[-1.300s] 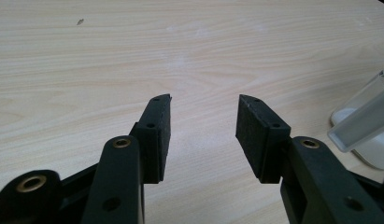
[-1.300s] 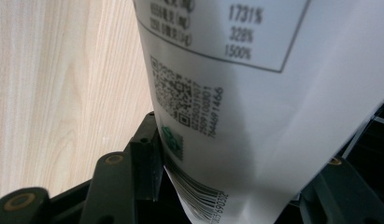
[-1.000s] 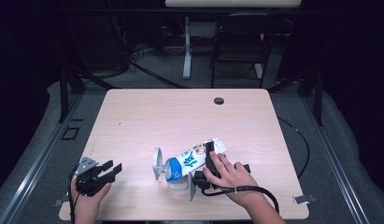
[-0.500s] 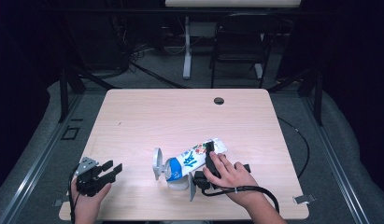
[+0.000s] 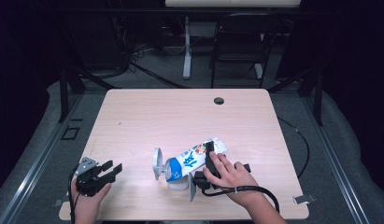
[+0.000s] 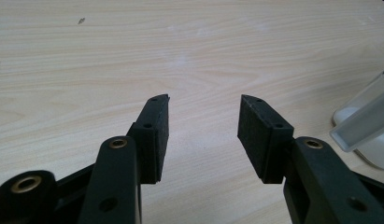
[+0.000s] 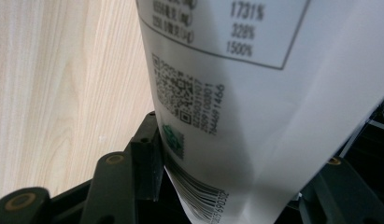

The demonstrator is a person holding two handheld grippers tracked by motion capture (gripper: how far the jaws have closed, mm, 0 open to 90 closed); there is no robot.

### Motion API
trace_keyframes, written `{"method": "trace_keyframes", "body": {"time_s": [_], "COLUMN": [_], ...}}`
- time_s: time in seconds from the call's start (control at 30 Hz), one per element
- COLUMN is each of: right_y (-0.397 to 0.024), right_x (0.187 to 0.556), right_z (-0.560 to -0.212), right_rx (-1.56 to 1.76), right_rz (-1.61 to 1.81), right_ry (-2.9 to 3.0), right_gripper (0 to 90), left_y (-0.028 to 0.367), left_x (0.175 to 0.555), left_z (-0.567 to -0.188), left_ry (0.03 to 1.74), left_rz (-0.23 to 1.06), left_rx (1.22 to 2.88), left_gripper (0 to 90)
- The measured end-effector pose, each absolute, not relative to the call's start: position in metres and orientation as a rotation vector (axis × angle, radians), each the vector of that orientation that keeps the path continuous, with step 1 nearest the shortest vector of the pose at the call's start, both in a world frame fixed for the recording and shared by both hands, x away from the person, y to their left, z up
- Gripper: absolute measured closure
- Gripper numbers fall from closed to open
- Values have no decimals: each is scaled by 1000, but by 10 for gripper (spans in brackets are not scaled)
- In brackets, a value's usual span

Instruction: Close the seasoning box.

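Snack bag (image 5: 192,157) lies tilted on table (image 5: 180,116), mouth over a white holder (image 5: 173,179). Right tongs (image 5: 209,161) grip its sealed end; left tongs (image 6: 203,130) open, empty. Looks light, crinkly, slippery: pinch the seam.

Each black gripper (image 6: 203,135) has brass-ringed screw holes and a trailing cable.

The pouch (image 5: 194,158) was white with blue and a colourful print; its back (image 7: 255,93) carried black barcodes. The tabletop (image 5: 180,116) was pale woodgrain, the claws (image 6: 203,135) black.
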State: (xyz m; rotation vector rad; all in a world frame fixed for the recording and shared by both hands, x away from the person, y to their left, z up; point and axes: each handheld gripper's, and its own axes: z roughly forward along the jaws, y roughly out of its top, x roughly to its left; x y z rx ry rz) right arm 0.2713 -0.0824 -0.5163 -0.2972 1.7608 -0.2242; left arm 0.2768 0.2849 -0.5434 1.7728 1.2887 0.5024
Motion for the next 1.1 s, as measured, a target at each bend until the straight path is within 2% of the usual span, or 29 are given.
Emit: {"method": "trace_keyframes", "body": {"time_s": [1.1], "right_y": [-82], "right_x": [271], "right_z": [-515], "right_rx": [-315], "right_rz": [-225], "right_ry": [1756], "right_gripper": [482], "left_y": [286], "left_x": [277], "left_z": [-544], "left_ry": [1292], "left_rz": [504], "left_rx": [1767], "left_gripper": [537]}}
